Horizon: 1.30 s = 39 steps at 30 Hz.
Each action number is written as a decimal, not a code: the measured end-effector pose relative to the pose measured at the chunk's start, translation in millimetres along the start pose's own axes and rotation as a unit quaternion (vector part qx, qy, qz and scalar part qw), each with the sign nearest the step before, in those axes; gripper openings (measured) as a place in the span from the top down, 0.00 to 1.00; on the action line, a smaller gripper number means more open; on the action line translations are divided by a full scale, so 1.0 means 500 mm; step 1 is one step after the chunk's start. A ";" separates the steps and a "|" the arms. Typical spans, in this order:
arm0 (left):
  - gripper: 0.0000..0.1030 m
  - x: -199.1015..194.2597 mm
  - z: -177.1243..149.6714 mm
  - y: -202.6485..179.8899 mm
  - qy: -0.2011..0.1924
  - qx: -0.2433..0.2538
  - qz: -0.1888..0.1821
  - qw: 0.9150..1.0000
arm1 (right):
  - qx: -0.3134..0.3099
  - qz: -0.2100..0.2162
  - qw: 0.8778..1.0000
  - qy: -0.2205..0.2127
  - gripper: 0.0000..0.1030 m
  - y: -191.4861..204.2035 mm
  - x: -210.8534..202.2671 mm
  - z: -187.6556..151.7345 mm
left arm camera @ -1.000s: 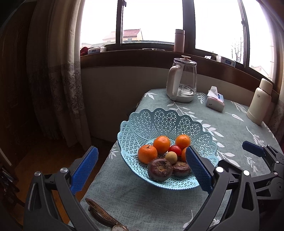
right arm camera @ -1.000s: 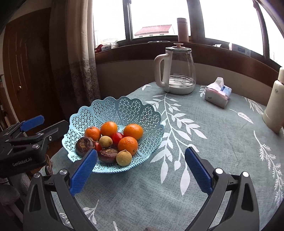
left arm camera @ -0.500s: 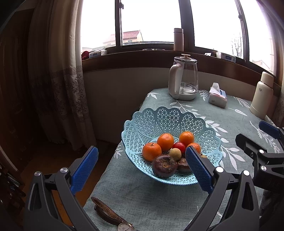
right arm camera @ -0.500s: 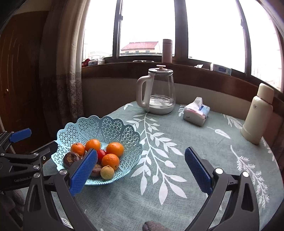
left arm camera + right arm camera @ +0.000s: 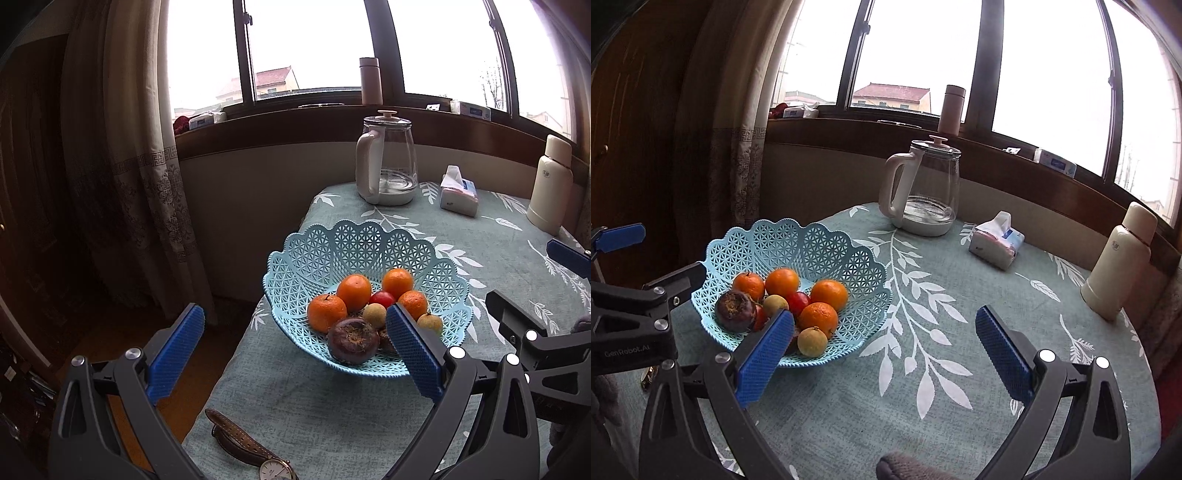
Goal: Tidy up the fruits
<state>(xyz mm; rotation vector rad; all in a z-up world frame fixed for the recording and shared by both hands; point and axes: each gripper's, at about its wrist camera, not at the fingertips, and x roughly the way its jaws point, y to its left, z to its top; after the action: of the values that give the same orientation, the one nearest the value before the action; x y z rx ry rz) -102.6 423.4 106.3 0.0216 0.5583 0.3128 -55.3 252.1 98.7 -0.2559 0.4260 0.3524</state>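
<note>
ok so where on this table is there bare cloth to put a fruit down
The widest bare cloth lies between the fruit basket, tissue pack and cream flask. A smaller strip sits between basket and wristwatch. The basket itself is crowded.

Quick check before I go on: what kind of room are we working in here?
Probably a home dining or sitting corner: a cloth-covered table by a curtained bay window, with a glass kettle, tissue pack and fruit basket.
</note>
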 end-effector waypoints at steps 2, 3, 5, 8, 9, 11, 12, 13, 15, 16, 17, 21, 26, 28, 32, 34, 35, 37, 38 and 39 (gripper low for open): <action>0.03 -0.001 0.001 -0.001 0.000 0.002 0.000 1.000 | -0.001 0.004 1.000 0.004 0.05 0.001 0.002 -0.001; 0.03 -0.001 0.001 -0.002 0.000 0.002 0.000 1.000 | -0.001 0.006 1.000 0.006 0.05 0.002 0.004 -0.001; 0.03 -0.002 0.001 -0.003 -0.001 0.004 0.000 1.000 | -0.003 0.009 1.000 0.009 0.05 0.004 0.005 -0.003; 0.03 -0.003 0.002 -0.003 -0.001 0.005 0.002 1.000 | -0.005 0.013 1.000 0.013 0.05 0.007 0.008 -0.006; 0.03 -0.003 0.002 -0.003 -0.001 0.005 0.002 1.000 | -0.006 0.016 1.000 0.014 0.05 0.008 0.009 -0.006; 0.03 -0.002 0.002 -0.003 -0.002 0.006 0.002 1.000 | -0.005 0.022 1.000 0.018 0.05 0.010 0.011 -0.007; 0.03 -0.003 0.002 -0.004 -0.002 0.006 0.002 1.000 | -0.005 0.025 0.999 0.020 0.05 0.011 0.012 -0.007; 0.03 -0.003 0.002 -0.003 -0.002 0.007 0.002 1.000 | -0.005 0.028 0.999 0.021 0.05 0.011 0.014 -0.007; 0.03 -0.002 0.002 -0.004 -0.002 0.009 0.002 1.000 | -0.005 0.031 0.999 0.025 0.05 0.012 0.017 -0.008; 0.03 -0.002 0.001 -0.004 -0.001 0.009 0.003 1.000 | -0.004 0.033 0.999 0.027 0.05 0.012 0.018 -0.008; 0.03 -0.002 0.001 -0.004 -0.001 0.009 0.003 1.000 | -0.004 0.034 0.999 0.028 0.05 0.012 0.019 -0.008; 0.03 0.003 -0.001 -0.001 0.003 0.009 0.009 1.000 | -0.003 0.035 0.999 0.029 0.05 0.011 0.021 -0.008; 0.03 0.006 -0.002 -0.002 0.005 0.012 0.013 1.000 | -0.003 0.038 0.999 0.029 0.05 0.011 0.022 -0.008; 0.03 0.007 -0.002 -0.002 0.005 0.014 0.013 1.000 | -0.002 0.040 0.999 0.030 0.05 0.011 0.024 -0.006; 0.03 0.008 -0.003 -0.002 0.006 0.014 0.014 1.000 | 0.001 0.048 0.998 0.035 0.05 0.012 0.027 -0.006; 0.03 0.009 -0.003 -0.002 0.007 0.015 0.014 1.000 | 0.004 0.050 0.998 0.033 0.05 0.011 0.027 -0.007; 0.03 0.010 -0.003 -0.002 0.007 0.014 0.015 1.000 | 0.003 0.049 0.998 0.033 0.05 0.011 0.027 -0.007; 0.03 0.010 -0.004 -0.002 0.007 0.014 0.015 1.000 | 0.000 0.044 0.998 0.034 0.05 0.013 0.027 -0.009; 0.03 0.010 -0.004 -0.002 0.008 0.014 0.015 1.000 | 0.001 0.042 0.999 0.034 0.05 0.012 0.028 -0.010; 0.03 0.010 -0.004 -0.002 0.007 0.014 0.015 1.000 | 0.002 0.042 0.998 0.035 0.05 0.011 0.028 -0.010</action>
<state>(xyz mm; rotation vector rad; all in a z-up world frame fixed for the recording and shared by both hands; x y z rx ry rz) -99.2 424.1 101.9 0.0555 0.5777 0.3343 -47.1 259.2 87.0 -0.2479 0.5082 0.4253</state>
